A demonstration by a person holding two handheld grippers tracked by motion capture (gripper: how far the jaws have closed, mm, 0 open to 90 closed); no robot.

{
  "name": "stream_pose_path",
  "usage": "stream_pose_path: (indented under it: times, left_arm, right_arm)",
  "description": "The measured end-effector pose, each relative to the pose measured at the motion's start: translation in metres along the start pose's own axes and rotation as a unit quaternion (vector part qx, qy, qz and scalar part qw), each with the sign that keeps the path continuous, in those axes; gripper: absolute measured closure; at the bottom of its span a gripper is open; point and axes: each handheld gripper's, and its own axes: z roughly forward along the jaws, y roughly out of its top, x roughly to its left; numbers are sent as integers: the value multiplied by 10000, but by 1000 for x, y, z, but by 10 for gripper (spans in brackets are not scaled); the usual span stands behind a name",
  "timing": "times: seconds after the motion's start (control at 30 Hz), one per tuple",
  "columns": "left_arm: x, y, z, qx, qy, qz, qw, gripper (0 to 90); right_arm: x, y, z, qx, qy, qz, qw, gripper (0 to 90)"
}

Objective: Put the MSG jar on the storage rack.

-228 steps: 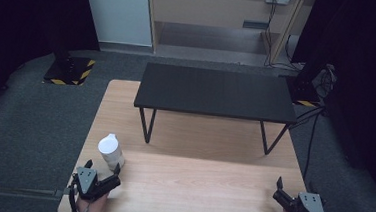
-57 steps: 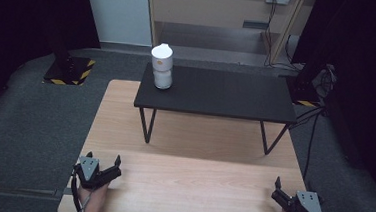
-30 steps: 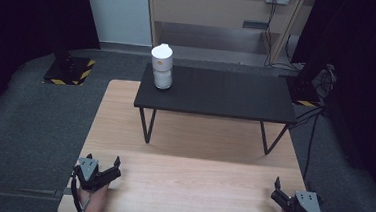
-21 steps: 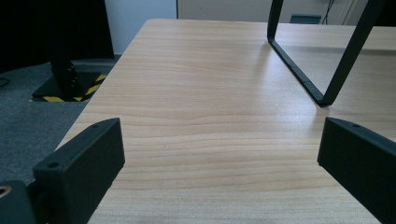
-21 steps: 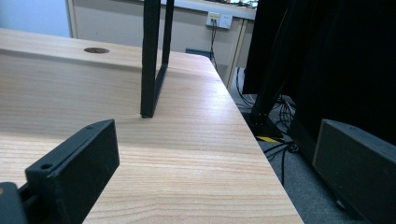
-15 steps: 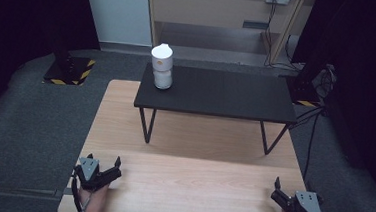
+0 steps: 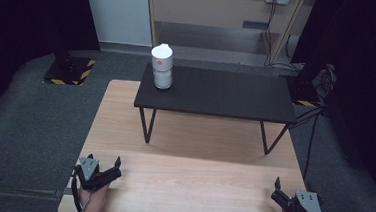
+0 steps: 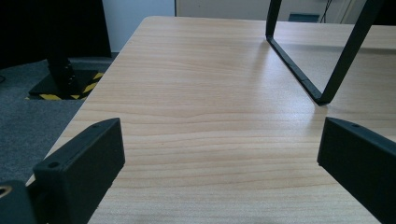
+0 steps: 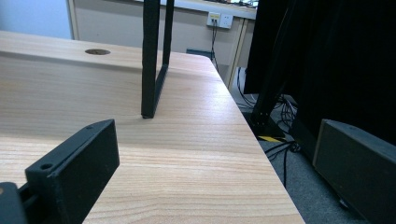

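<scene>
A white bottle (image 7: 162, 66) stands upright on the left end of a black raised shelf (image 7: 217, 93), which rests on the wooden table (image 7: 190, 186). My left gripper (image 7: 104, 166) lies at the table's near left corner, open, with nothing between its jaws; in the left gripper view (image 8: 219, 154) bare wood shows between them. My right gripper (image 7: 279, 191) rests at the near right corner, also open and empty, and in the right gripper view (image 9: 215, 163) it looks along the table's right edge. Both are far from the bottle.
The shelf's black wire legs (image 8: 299, 51) (image 9: 154, 56) stand on the table ahead of each gripper. A dark stand with a yellow-black striped base (image 7: 69, 70) sits on the floor at left. Cables (image 7: 315, 115) trail at the right, and a wooden cabinet (image 7: 218, 8) is behind.
The bottle, beside my left gripper 7.6 s ago, now stands on the shelf's left end. Over the last two seconds both grippers have stayed still at the near corners.
</scene>
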Motion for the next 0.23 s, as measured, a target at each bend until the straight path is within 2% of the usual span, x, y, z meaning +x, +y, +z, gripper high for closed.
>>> stream_pose_path:
  times: [0.23]
  left_arm:
    - [2,-1,-1,-54,-34,-51,10000,1]
  right_arm:
    - [0,0,0,6,-3,-13,10000,7]
